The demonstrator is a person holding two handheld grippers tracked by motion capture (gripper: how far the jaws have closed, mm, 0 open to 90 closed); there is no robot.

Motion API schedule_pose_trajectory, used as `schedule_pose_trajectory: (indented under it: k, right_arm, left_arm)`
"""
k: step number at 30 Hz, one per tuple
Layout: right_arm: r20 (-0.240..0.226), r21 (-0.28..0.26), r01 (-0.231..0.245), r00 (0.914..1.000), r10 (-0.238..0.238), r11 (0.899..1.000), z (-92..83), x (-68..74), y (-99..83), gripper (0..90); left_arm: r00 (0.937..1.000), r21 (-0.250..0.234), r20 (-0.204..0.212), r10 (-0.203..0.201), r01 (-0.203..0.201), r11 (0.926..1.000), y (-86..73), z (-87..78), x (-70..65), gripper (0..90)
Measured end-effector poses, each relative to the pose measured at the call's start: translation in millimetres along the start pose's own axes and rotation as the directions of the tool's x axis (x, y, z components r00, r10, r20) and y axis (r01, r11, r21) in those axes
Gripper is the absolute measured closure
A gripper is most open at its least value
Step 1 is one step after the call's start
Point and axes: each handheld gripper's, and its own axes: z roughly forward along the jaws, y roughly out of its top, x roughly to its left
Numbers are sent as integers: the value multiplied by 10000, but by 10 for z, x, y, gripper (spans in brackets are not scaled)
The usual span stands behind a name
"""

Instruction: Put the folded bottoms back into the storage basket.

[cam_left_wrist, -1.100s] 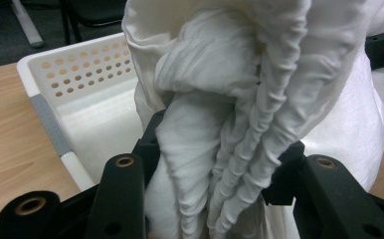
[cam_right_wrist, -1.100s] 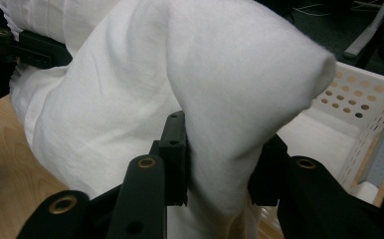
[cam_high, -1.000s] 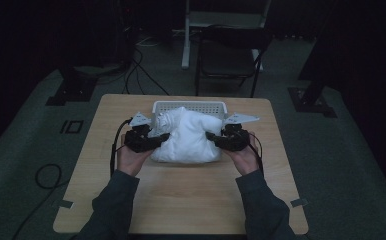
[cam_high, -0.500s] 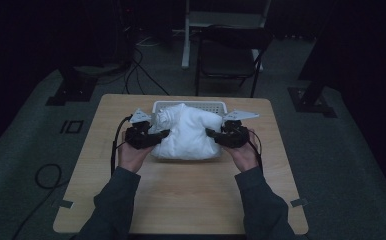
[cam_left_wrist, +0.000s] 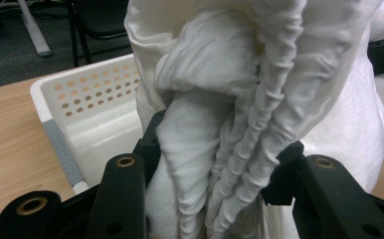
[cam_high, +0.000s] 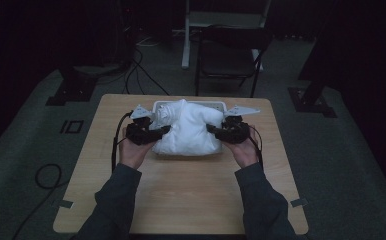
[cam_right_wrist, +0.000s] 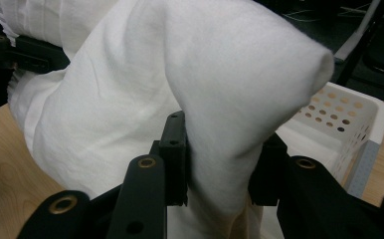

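Left gripper: jaws clamped on a gathered, pleated fold of white cloth. Right gripper: jaws pinched on a smooth fold at the cloth's opposite end. Cloth bundled between both grippers, over a white perforated basket at the far middle of the wooden table.

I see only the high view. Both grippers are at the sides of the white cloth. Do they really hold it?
Observer: Yes. In the left gripper view, the left gripper is shut on a bunched, pleated fold of the white cloth.
Operator: And the right one?
Observer: The right gripper is shut on a smooth fold of the cloth.
Operator: What is behind the cloth?
Observer: A white basket with perforated walls stands on the table; the cloth hangs partly over it.
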Motion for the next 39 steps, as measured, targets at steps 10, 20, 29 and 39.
schedule_pose_trajectory:
  k: [10, 20, 29, 39]
  right_arm:
    - [69, -28, -21, 10000, 21, 10000, 25, -45, 57, 667]
    - [215, -75, 15, 9998, -13, 10000, 38, -89, 119, 667]
    - [277, -57, -82, 9996, 84, 10000, 108, -130, 137, 667]
    - [417, -90, -200, 9989, 204, 9998, 152, -194, 156, 667]
  left_arm:
    - [10000, -37, -55, -12, 12, 10000, 64, 34, 32, 560]
    - [9999, -156, -104, -27, 25, 9999, 120, 78, 52, 560]
    - [9997, -145, -226, 4, -8, 9999, 147, 136, 100, 559]
    - [9996, -90, -278, 95, -97, 9999, 215, 220, 135, 560]
